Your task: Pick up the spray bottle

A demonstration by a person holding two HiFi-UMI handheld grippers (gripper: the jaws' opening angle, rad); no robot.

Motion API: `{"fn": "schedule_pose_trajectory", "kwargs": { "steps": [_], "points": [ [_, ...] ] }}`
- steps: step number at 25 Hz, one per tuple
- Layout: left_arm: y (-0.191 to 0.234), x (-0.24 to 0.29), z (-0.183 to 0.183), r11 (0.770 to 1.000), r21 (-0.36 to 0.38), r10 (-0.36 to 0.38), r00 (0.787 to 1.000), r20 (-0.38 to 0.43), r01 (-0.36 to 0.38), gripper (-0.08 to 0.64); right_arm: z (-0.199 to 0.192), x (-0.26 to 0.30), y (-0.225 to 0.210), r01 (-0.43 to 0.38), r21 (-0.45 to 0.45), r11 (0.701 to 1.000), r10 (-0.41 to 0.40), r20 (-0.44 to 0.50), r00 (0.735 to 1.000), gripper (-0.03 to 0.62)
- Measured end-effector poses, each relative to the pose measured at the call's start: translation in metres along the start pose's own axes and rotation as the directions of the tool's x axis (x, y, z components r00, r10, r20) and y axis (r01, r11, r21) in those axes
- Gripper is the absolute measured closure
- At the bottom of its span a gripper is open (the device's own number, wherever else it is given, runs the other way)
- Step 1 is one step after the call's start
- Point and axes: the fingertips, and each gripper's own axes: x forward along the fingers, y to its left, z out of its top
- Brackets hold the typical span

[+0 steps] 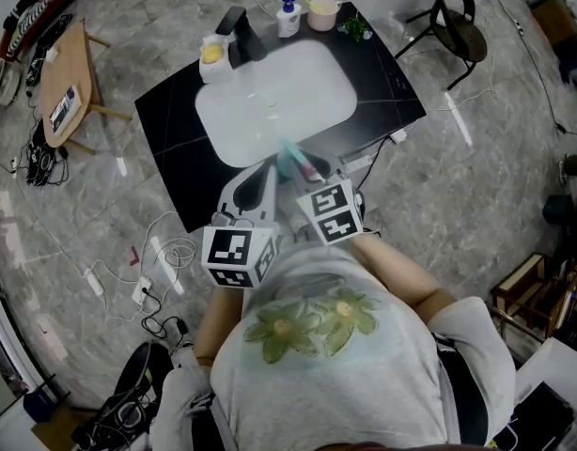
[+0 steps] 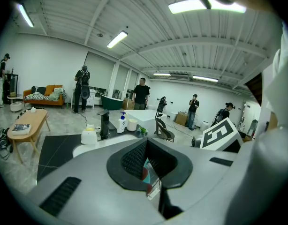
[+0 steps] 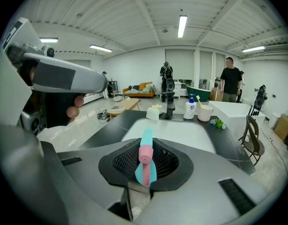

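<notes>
Two grippers are held side by side over the counter's (image 1: pixel 176 125) near edge, by the sink (image 1: pixel 270 97). The spray bottle (image 3: pixel 145 150) is clamped in the right gripper (image 3: pixel 144 171), nozzle forward. The left gripper's (image 2: pixel 148 167) jaws are drawn nearly together, with only a teal sliver seen in the slit

The spray bottle (image 3: pixel 143 165) has a teal head, a pink nozzle and a white body. It sits upright between the jaws of the right gripper (image 3: pixel 140 184), which close on its white body, with the head rising above them and the nozzle facing back toward the camera. It lies just beside the left gripper (image 2: pixel 152 177). A sliver of teal, red and white label shows in that gripper's jaw gap, and whether those jaws clamp it cannot be told.
</notes>
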Motion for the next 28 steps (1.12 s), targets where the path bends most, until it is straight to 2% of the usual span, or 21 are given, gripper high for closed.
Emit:
{"fn": "schedule_pose_trajectory", "kwargs": {
  "steps": [28],
  "points": [
    [-0.004, -0.001, 0.004, 0.999, 0.024, -0.028, 1.0, 0.0, 0.028, 0.552, 0.027, -0.024, 0.001, -0.01, -0.002, 1.0, 0.01, 0.065, 0.998, 0.52]
  ]
}}
